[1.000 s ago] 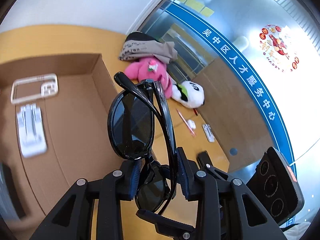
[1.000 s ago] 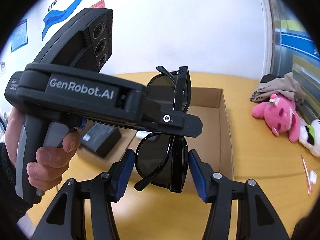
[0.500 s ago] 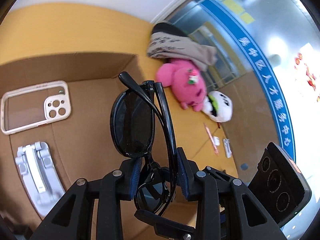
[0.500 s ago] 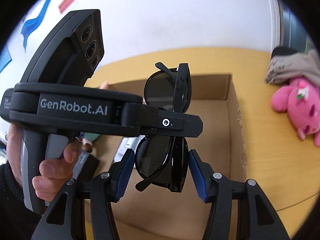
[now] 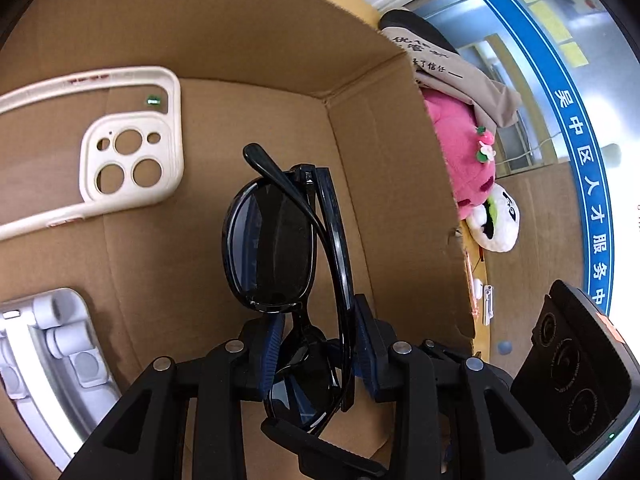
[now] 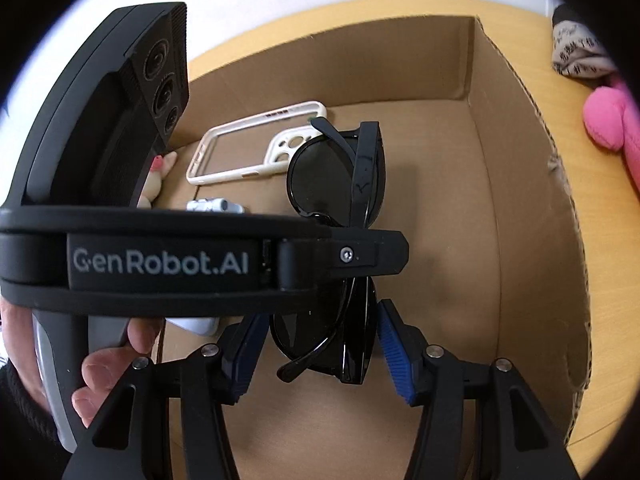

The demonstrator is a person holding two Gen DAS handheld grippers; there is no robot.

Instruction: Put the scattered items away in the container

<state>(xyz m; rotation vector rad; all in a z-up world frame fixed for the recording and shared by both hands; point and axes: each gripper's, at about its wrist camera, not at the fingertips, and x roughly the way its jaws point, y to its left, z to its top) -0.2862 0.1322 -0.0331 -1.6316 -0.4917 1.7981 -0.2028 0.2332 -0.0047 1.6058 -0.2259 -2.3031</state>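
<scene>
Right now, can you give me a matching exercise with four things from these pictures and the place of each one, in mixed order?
Things:
1. sunglasses
2. phone case
3. pink plush
4. right gripper

Places:
A. flat on the box floor
B. outside the box, on the table
C. clamped in the left gripper
D. open around the sunglasses, not touching

Pairs: 1-C, 2-A, 3-B, 4-D

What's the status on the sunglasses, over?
Left claw shut on folded sunglasses. Right claw open around them, not gripping. Over cardboard box; phone case beside, nothing blocking.
</scene>
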